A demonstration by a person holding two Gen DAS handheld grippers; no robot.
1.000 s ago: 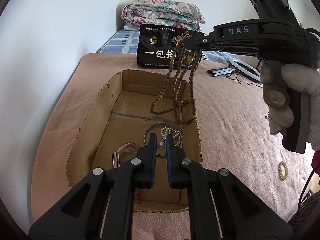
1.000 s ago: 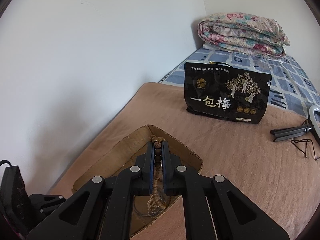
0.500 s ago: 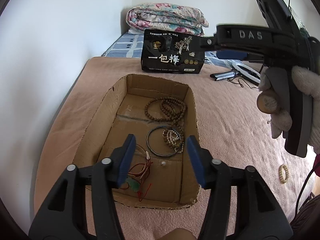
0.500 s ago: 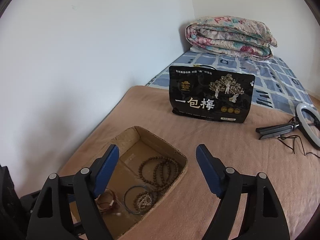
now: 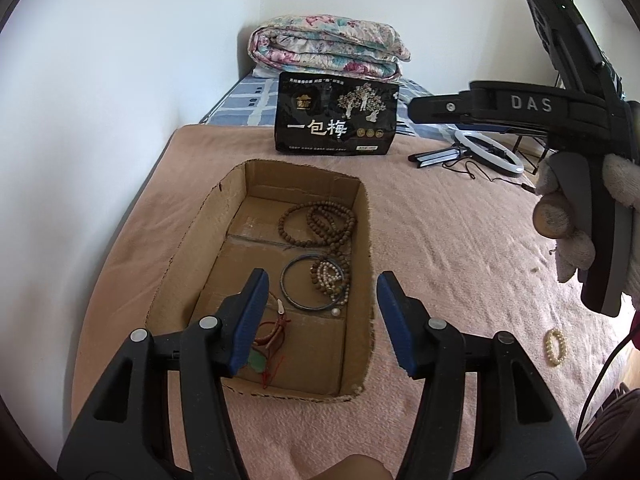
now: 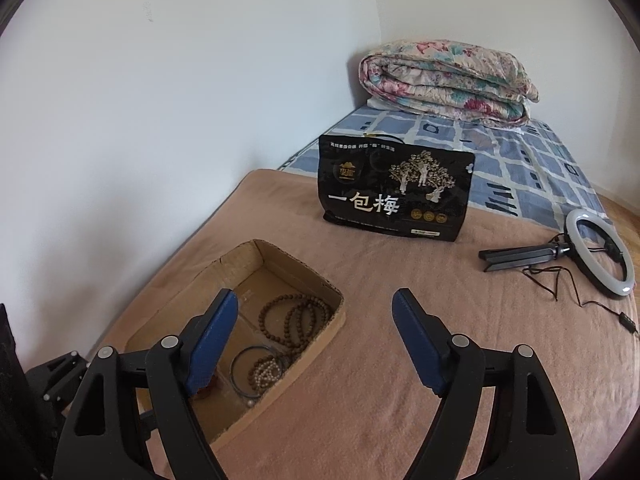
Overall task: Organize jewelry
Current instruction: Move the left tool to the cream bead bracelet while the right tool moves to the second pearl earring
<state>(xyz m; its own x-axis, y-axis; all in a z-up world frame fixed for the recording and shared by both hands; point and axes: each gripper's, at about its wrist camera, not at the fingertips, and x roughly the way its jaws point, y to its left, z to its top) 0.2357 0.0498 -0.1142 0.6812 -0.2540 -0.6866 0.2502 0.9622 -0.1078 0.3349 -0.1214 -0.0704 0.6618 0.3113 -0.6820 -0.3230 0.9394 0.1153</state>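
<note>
Pink blanket [image 5: 440, 240] spread over a bed against a white wall [image 6: 160, 100], checked blue sheet [image 6: 500, 160] beyond, folded floral quilt [image 5: 326, 46] in the corner. Black snack bag [image 6: 394, 192] standing upright near the blanket's far edge; ring light [image 6: 600, 256] on a folded tripod lying to its right.

Open cardboard box [image 5: 188, 248] on the blanket, long axis running away from the left wrist camera toward the bag. Inside: long wooden bead strand [image 5: 320, 224] coiled at the far right end, no longer dangling from the right gripper as a second ago; dark bangle [image 5: 310, 286] with pale beads [image 5: 328, 278] mid-box; red cord piece [image 5: 272, 330] nearest.

Left gripper [image 5: 320, 320] spread wide over the near half of the box, clamped narrow a second ago. Right gripper [image 6: 314, 340] likewise released and empty, above the box's right wall. Small cream bracelet [image 5: 556, 347] well apart on the blanket, right of the box.
</note>
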